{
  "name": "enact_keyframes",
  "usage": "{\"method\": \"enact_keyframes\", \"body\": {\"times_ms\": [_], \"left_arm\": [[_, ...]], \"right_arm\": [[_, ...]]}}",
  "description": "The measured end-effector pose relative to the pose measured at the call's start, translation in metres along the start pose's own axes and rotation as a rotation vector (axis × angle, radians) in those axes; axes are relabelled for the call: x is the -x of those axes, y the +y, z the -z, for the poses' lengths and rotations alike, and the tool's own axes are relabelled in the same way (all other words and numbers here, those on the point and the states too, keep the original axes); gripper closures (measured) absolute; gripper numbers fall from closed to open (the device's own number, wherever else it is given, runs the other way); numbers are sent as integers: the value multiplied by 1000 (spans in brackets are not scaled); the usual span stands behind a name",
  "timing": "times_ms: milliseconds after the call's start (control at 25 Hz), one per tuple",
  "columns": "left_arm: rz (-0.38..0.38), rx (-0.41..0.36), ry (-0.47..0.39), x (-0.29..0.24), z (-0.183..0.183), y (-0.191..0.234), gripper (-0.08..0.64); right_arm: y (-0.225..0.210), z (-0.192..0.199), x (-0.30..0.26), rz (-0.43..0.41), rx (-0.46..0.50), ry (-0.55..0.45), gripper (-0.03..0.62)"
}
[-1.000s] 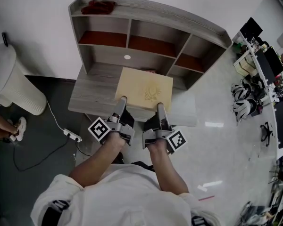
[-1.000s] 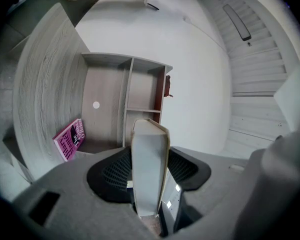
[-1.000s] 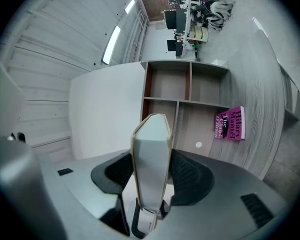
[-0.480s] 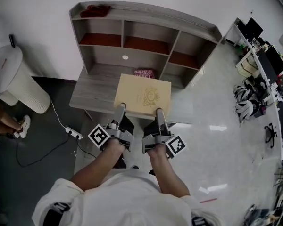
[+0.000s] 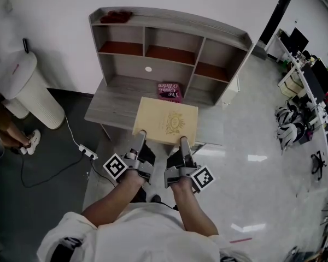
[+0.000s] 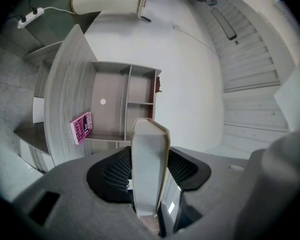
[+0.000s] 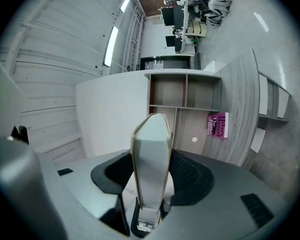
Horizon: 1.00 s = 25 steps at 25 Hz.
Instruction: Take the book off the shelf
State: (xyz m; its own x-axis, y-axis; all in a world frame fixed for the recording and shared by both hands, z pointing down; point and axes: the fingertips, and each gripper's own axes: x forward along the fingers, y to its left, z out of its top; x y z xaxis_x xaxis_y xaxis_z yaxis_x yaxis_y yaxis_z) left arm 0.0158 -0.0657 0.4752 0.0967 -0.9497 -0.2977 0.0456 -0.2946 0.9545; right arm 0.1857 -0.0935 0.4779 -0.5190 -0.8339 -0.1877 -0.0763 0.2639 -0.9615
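holding a thick tan book (image 5: 167, 121) flat over the front edge of a grey wooden desk (image 5: 112, 100), a person grips the book's near edge with two tools. the left gripper (image 5: 140, 136) and the right gripper (image 5: 183, 141) each have both jaws pressed against the book's covers. a pink book (image 5: 169, 90) lies on the desk just beyond it, below the grey shelf unit (image 5: 169, 22) with open compartments.

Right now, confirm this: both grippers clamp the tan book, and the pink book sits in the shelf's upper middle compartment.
Wrong place. The pink book lies flat on the desktop below the compartments, per the head view. The left gripper and right gripper do both clamp the tan book.
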Motion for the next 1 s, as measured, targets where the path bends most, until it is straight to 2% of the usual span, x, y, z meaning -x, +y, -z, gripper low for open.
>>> {"method": "enact_keyframes", "body": {"times_ms": [320, 600, 760, 1000], "left_arm": [[-3, 3, -17, 25, 12, 4, 334], [0, -6, 38, 33, 17, 0, 334], [-20, -6, 69, 30, 8, 6, 334], [-19, -7, 102, 25, -2, 4, 334]], "right_arm": [[-8, 6, 25, 10, -8, 31, 371], [-7, 11, 39, -5, -33, 6, 370], [-12, 18, 40, 27, -28, 5, 371], [-11, 23, 33, 15, -17, -20, 370]]}}
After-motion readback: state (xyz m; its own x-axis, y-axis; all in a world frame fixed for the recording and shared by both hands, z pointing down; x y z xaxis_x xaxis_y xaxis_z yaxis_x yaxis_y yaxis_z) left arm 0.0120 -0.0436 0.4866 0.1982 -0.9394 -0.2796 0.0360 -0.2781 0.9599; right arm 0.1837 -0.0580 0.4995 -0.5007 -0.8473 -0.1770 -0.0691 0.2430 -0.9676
